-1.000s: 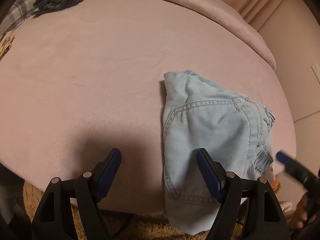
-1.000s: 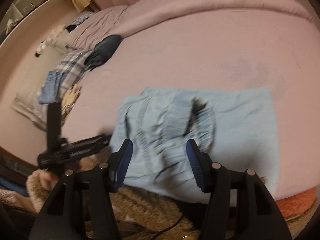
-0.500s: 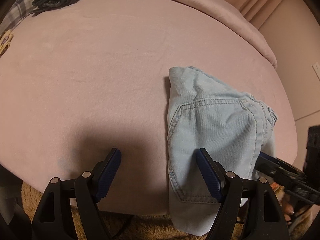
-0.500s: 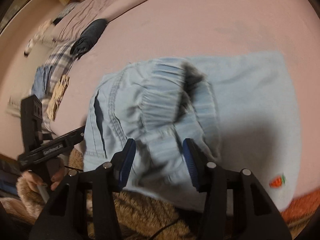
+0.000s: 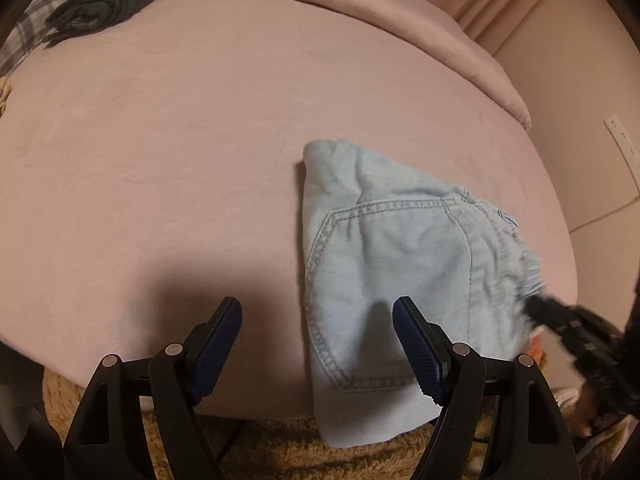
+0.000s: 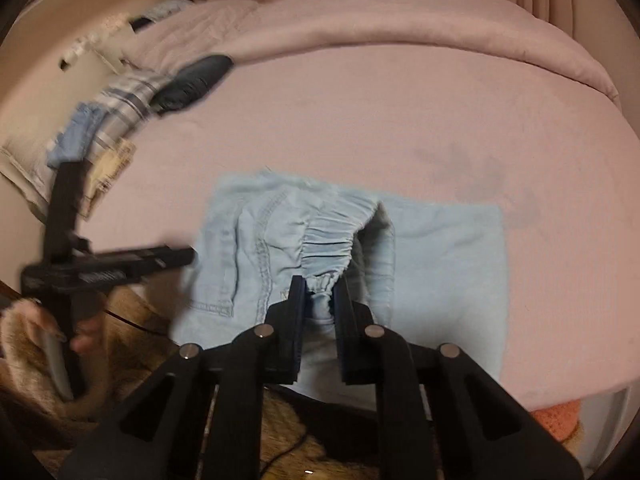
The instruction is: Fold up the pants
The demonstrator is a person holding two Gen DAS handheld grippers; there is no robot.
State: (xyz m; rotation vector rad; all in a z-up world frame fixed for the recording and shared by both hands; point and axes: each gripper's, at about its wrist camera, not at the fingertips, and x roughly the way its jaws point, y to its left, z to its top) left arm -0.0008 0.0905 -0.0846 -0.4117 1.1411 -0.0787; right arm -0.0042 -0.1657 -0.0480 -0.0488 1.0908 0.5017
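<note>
The light blue denim pants (image 6: 352, 256) lie at the near edge of the pink-covered bed (image 5: 200, 140), one end hanging a little over the side above a tan shaggy rug (image 5: 260, 452). They look already doubled over, a back pocket facing up and the gathered elastic waistband (image 6: 330, 246) lying on top of a flat layer. The right gripper (image 6: 320, 292) has just been closing and now pinches that waistband between its blue pads. The left gripper (image 5: 316, 344) hovers with its jaws spread wide, empty, one finger over the pocket. I'd judge the folding partly done: at least one more fold and a smoothing remain. A dark rolled garment (image 5: 108, 0) sits far back.
</note>
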